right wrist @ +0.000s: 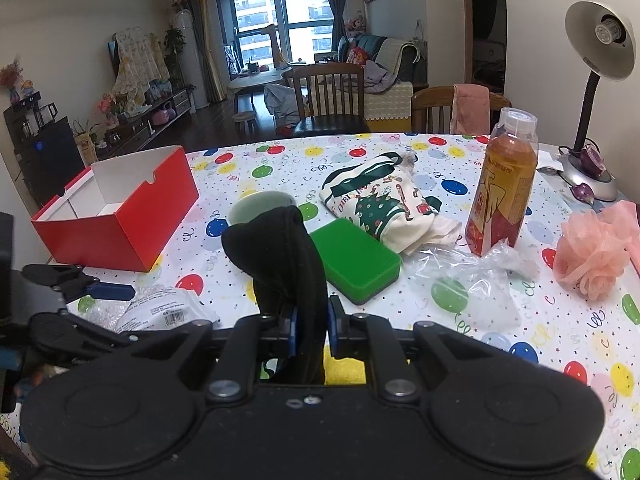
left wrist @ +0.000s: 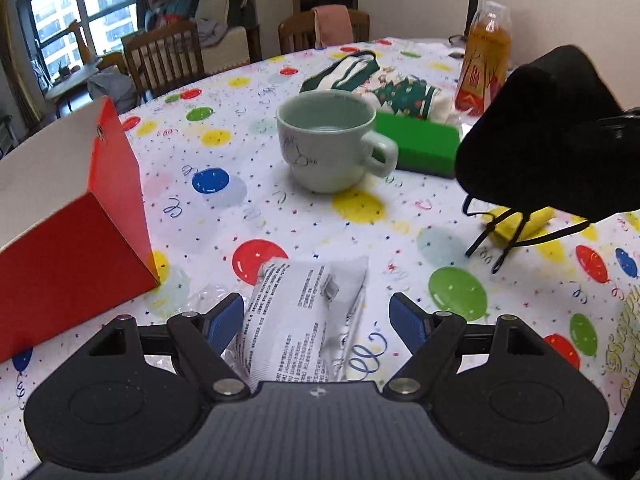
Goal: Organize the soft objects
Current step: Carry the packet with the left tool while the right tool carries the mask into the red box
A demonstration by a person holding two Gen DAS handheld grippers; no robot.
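My right gripper (right wrist: 312, 330) is shut on a black fabric mask (right wrist: 288, 256) and holds it above the table; it also shows in the left wrist view (left wrist: 548, 136), straps dangling. My left gripper (left wrist: 316, 322) is open, jaws on either side of a white printed soft packet (left wrist: 308, 320), low over the table; the packet shows in the right wrist view (right wrist: 164, 308) too. An open red box (right wrist: 120, 216) stands at the left (left wrist: 68, 248). A green sponge (right wrist: 356, 260), a Christmas-print cloth bag (right wrist: 384, 204) and a pink bath pouf (right wrist: 592, 256) lie on the table.
A pale green cup (left wrist: 328, 140) stands mid-table. A tea bottle (right wrist: 502, 184), crumpled clear plastic (right wrist: 476, 276) and a desk lamp (right wrist: 592, 92) are at the right. A yellow item (left wrist: 516, 224) lies under the mask. Chairs (right wrist: 332, 96) stand beyond the balloon-print tablecloth (right wrist: 520, 320).
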